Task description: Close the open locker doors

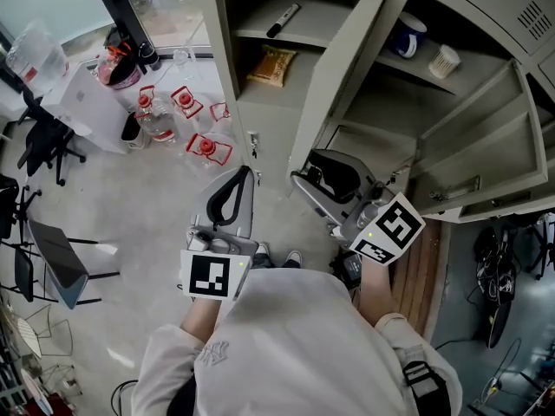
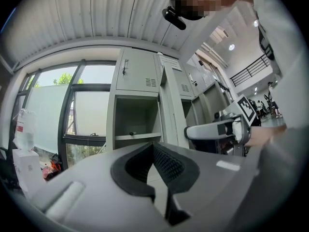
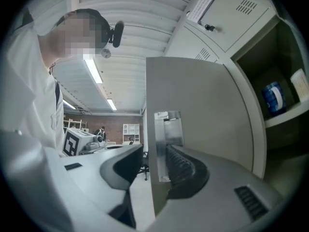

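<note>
The tall open locker door (image 1: pixel 344 72) is plain pale grey sheet metal with a bright latch plate (image 3: pixel 166 129) on its free edge. It stands out from the middle of the locker bank, and that edge sits between the wide-spread jaws of the right gripper (image 3: pixel 155 151). A second grey door (image 1: pixel 494 146) hangs open further right, and the left gripper (image 2: pixel 152 146) has its tips together on nothing
</note>
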Demonstrator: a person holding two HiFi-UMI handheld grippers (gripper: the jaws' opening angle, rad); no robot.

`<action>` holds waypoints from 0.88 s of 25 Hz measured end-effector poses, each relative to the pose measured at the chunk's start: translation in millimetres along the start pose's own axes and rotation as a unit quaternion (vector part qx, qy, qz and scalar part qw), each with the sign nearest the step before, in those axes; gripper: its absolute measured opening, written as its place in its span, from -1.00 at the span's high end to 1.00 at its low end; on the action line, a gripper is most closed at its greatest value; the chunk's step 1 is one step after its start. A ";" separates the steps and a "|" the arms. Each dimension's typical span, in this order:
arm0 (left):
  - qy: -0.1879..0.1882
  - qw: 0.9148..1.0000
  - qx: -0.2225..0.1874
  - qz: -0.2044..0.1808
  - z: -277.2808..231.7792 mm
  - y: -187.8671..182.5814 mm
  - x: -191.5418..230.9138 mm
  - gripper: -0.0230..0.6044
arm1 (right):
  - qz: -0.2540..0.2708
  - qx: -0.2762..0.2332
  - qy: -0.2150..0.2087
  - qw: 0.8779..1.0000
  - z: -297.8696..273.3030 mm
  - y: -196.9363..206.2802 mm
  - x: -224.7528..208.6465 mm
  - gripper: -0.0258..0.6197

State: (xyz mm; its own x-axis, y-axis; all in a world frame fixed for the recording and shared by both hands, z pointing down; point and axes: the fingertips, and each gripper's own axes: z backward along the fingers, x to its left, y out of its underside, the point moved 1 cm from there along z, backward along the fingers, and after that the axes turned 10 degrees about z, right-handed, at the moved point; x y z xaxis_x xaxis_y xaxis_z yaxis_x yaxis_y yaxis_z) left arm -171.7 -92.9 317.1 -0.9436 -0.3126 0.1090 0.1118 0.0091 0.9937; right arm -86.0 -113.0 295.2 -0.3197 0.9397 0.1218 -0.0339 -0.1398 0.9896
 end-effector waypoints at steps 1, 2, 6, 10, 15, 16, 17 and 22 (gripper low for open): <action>0.000 1.000 -0.001 0.000 -0.4 -1.2 3.3 0.90 | 0.002 0.000 -0.002 1.000 -6.4 0.4 0.3 0.50; 0.000 1.000 -0.002 -0.001 -1.0 -2.0 6.5 0.90 | 0.004 0.000 -0.002 1.000 -12.8 1.1 -0.1 0.50; -0.002 1.000 -0.002 -0.003 -2.9 -2.4 18.8 0.90 | 0.010 -0.002 -0.005 1.000 -35.1 4.6 -4.6 0.50; -0.010 1.000 -0.004 -0.003 -0.4 -4.7 36.4 0.90 | 0.006 -0.009 -0.001 1.000 -54.1 6.8 -11.3 0.58; -0.019 1.000 -0.006 -0.002 4.9 -6.3 56.1 0.90 | 0.016 -0.005 0.007 1.000 -79.4 9.3 -17.0 0.61; -0.021 1.000 -0.006 -0.001 5.7 -6.0 58.8 0.90 | 0.018 -0.005 0.009 1.000 -83.5 10.2 -18.6 0.61; -0.022 1.000 -0.007 -0.002 6.0 -5.7 61.3 0.90 | 0.019 -0.004 0.013 1.000 -87.7 11.2 -20.6 0.62; -0.026 1.000 -0.010 0.000 4.6 -7.6 77.8 0.90 | 0.027 0.000 0.033 0.999 -114.1 15.1 -33.8 0.64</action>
State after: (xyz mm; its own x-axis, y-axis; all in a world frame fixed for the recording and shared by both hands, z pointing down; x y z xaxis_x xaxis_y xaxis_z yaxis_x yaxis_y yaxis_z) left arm -247.4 -112.9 318.2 -0.9588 -0.2620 0.1100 0.1165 -0.0093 0.9931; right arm -183.7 -182.5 297.3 -0.3826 0.9081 0.1702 -0.0150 -0.1903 0.9816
